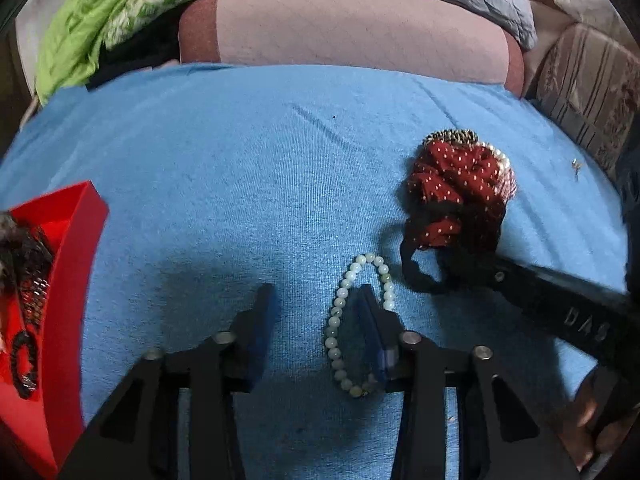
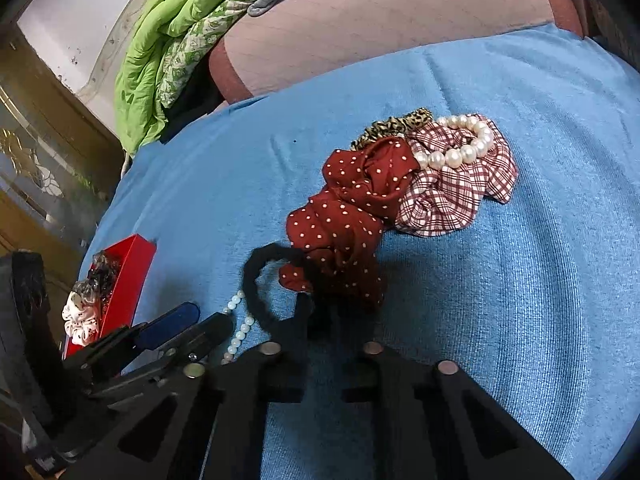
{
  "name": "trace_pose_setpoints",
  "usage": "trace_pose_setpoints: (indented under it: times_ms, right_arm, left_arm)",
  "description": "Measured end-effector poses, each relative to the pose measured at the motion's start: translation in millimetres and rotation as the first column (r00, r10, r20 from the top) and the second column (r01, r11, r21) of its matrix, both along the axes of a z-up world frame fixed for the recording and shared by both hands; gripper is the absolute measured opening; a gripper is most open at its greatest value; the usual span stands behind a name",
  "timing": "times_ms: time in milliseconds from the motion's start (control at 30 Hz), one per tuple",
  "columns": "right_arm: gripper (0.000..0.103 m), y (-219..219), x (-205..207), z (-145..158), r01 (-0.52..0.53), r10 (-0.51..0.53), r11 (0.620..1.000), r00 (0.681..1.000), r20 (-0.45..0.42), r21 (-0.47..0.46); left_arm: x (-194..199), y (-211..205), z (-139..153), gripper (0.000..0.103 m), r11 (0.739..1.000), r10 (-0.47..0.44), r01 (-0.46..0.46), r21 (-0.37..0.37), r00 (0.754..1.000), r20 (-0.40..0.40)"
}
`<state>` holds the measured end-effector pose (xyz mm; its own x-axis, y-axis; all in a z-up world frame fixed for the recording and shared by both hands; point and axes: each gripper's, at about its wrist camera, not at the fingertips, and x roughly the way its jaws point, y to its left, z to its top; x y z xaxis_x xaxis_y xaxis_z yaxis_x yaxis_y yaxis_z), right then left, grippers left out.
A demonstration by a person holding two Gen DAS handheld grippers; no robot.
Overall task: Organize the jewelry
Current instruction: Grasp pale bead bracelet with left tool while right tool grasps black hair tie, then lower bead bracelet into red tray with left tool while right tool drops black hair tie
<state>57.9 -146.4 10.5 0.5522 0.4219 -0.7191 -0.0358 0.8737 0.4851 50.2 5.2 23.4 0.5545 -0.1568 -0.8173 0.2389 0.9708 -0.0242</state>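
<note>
A pale green bead bracelet [image 1: 352, 320] lies on the blue cloth [image 1: 240, 160]. My left gripper [image 1: 316, 300] is open, its right finger resting inside the bracelet's loop; the bracelet also shows in the right wrist view [image 2: 238, 328]. My right gripper [image 2: 320, 312] is shut on a black hair tie [image 2: 260, 292] at the near edge of a red polka-dot scrunchie [image 2: 352, 208]. Behind lie a plaid scrunchie [image 2: 452, 188], a pearl bracelet [image 2: 460, 148] and a leopard-print scrunchie [image 2: 396, 124]. In the left wrist view the right gripper [image 1: 492, 276] holds the hair tie [image 1: 420, 272].
A red box [image 1: 68, 240] at the left holds several hair ties and scrunchies; it also shows in the right wrist view [image 2: 128, 276]. A small metal piece [image 1: 576, 166] lies at the right. A pink pillow [image 1: 360, 28] and green bedding [image 1: 120, 12] lie behind.
</note>
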Motion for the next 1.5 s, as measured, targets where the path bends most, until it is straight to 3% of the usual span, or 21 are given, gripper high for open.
trace_pose_setpoints:
  times_ms: [33, 300, 567, 1000, 1500]
  right_arm:
    - [0.009, -1.2, -0.5, 0.6, 0.002, -0.002, 1.000, 1.000, -0.002, 0.003]
    - [0.009, -10.0, -30.8, 12.5, 0.045, -0.044, 0.999, 0.999, -0.025, 0.023]
    - [0.008, -0.5, -69.7, 30.0, 0.058, -0.058, 0.998, 0.998, 0.014, 0.013]
    - [0.008, 45.7, -122.6, 49.6, 0.006, -0.003, 0.998, 0.999, 0.045, -0.067]
    - [0.009, 150.8, -139.2, 88.4, -0.199, 0.222, 0.959, 0.970, 0.097, -0.204]
  left_arm:
    - [-0.6, 0.8, 1.1, 0.006, 1.000, -0.007, 0.007, 0.000, 1.000, -0.002]
    - [-17.3, 34.6, 18.8, 0.005, 0.993, 0.019, -0.025, -0.112, 0.999, -0.050]
    - [-52.0, 70.5, 48.3, 0.005, 0.984, 0.046, -0.045, -0.171, 0.999, 0.001]
    - [-109.4, 133.9, 100.7, 0.005, 0.989, 0.112, -0.094, -0.111, 0.979, 0.171]
    - [-114.5, 225.6, 94.5, 0.005, 0.954, 0.295, -0.299, -0.012, 0.935, 0.197]
